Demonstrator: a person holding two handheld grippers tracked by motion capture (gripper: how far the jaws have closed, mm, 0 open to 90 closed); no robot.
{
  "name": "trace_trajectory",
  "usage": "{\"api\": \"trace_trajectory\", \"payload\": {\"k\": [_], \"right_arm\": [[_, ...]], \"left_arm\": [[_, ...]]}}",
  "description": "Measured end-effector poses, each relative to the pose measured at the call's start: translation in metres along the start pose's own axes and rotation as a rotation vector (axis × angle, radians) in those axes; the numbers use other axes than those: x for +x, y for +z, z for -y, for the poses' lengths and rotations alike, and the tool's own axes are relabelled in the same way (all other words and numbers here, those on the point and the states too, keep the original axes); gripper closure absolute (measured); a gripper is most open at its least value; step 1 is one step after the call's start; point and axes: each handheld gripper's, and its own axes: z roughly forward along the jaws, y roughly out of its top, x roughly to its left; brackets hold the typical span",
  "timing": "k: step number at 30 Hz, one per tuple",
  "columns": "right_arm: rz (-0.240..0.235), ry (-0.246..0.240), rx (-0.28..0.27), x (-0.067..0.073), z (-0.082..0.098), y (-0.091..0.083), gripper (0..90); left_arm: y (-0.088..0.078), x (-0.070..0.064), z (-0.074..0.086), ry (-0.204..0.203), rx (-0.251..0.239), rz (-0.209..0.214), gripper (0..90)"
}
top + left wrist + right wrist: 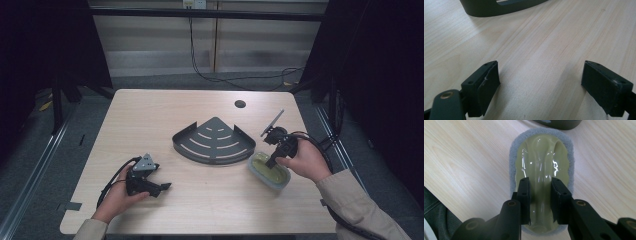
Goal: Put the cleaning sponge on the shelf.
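An oval scrubbing pad (270, 172), with a grey foam base and a glossy olive plastic top, is at the table's right side, just right of a dark fan-shaped slotted tray (214, 140). My right gripper (272, 161) points down onto it. In the right gripper view the pad (541, 152) lies lengthwise, and my right gripper (540, 182) is shut on its raised centre ridge. I cannot tell whether the pad touches the table. My left gripper (162, 187) rests low at the front left, and in its own view my left gripper (540, 75) is open over bare wood.
The tray's dark rim (489, 8) lies ahead of the left gripper, and the same tray (559, 123) lies just past the pad. A round cable hole (240, 104) sits at the table's back right. Black cables run across the floor behind the table.
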Motion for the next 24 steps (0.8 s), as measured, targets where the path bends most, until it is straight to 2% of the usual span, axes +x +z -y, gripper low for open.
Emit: {"api": "trace_trajectory", "payload": {"k": [24], "right_arm": [[0.035,0.005,-0.028,-0.002,-0.028,-0.027,71.8]], "left_arm": [[0.0,0.0,0.0,0.006,0.001,-0.003,14.2]]}}
